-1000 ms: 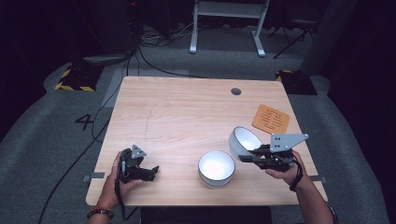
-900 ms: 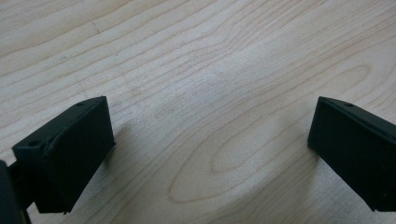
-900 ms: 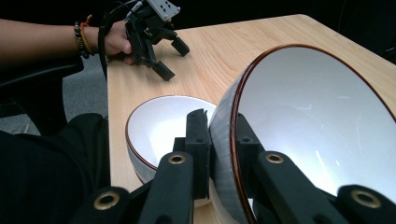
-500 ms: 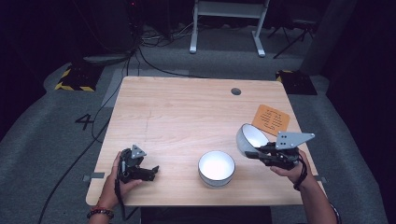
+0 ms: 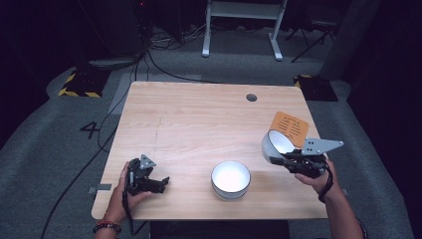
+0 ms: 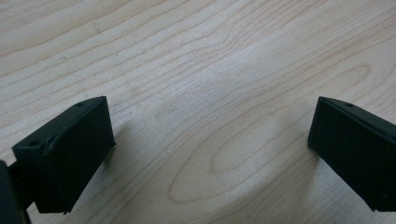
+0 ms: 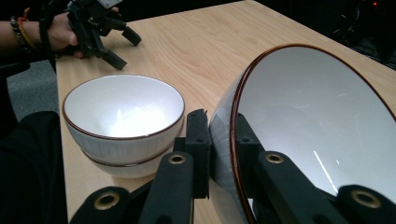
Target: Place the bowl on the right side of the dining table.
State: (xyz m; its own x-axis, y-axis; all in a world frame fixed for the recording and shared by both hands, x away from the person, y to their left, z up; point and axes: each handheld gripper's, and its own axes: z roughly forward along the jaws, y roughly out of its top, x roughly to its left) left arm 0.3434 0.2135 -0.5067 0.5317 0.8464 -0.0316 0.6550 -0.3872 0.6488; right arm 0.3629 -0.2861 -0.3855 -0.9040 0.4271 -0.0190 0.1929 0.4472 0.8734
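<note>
This looks like a lab or recording studio, not a home. A plain wooden table (image 5: 199,124) stands alone on grey carpet (image 5: 59,164) in a dark room with black surroundings. The carpet bears a large painted number 4 (image 5: 90,129), and black-and-yellow hazard tape (image 5: 75,92) marks a block at the left far corner of the table. Black cables (image 5: 164,59) trail over the floor behind the table, towards dark equipment. A white metal stand (image 5: 243,20) rises at the back. The table has a round cable hole (image 5: 251,97) and carries an orange card (image 5: 289,127) and two bowls, with no household furnishings around.
</note>
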